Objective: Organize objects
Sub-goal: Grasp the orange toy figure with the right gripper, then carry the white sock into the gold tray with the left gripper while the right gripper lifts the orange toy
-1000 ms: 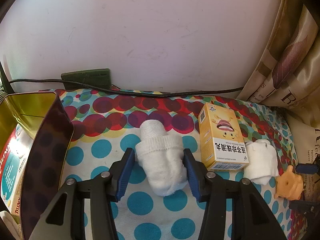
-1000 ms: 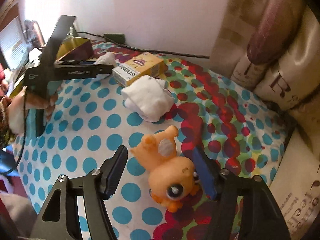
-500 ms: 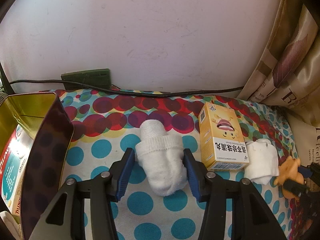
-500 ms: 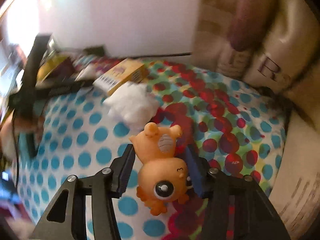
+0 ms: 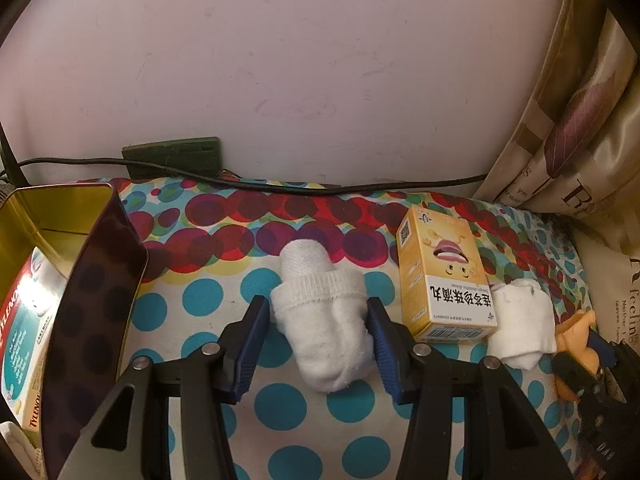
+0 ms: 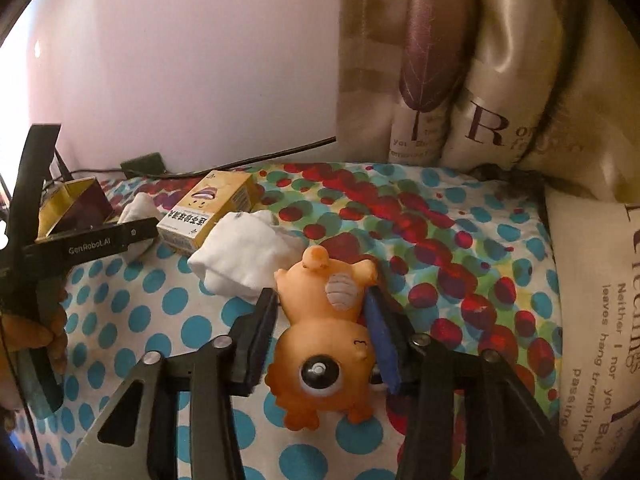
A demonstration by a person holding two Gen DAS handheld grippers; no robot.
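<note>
With the open tin (image 5: 72, 216) waiting at left, left claw (image 5: 318, 344) pinches the rolled sock (image 5: 324, 320); right claw (image 6: 320, 336) grips the orange toy (image 6: 324, 344), both apparently for stowing

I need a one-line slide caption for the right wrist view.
Right gripper clamps orange toy animal on polka-dot cloth.

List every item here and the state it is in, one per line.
Left tool: closed on rolled sock.
Right tool: closed on orange toy.
Tin box: open, carton inside.
Yellow box: lying flat.
Second sock: loose beside yellow box.
</note>
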